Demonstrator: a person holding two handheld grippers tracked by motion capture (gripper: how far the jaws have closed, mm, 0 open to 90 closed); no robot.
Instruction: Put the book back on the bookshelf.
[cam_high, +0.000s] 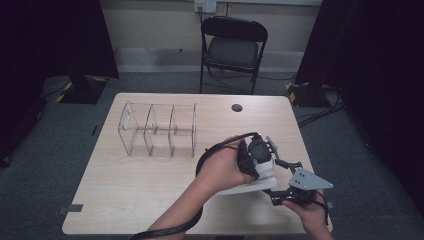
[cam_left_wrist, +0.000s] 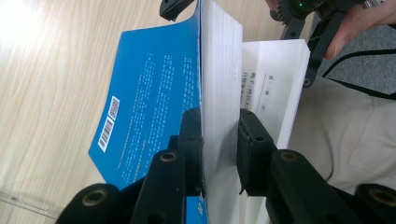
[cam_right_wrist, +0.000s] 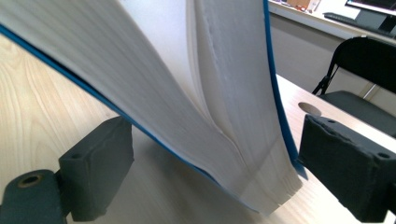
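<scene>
Clamping a block of white pages, the left gripper (cam_left_wrist: 219, 140) has both jaws pressed flat against the paper of the book (cam_left_wrist: 154, 107) — a blue-covered paperback with a barcode on its back cover. In the left gripper view the blue cover bends away from the held pages toward the table (cam_left_wrist: 51, 84), while a second block of printed pages fans out on the opposite side.

The right gripper (cam_right_wrist: 210, 163) stands with its jaws wide apart, one on each side of the book's (cam_right_wrist: 224, 116) fanned edge; neither jaw touches the paper, and the pages curve upward between them with the blue cover visible on both outer faces.

In the high view the book (cam_high: 255, 185) lies at the near right part of the table (cam_high: 140, 190), between the left gripper (cam_high: 257, 155) and the right gripper (cam_high: 295, 187) — the two tools sit close together there. A clear three-compartment organiser (cam_high: 157, 130) stands well apart on the left half of the table. A black folding chair (cam_high: 232, 47) stands beyond the far edge.
</scene>
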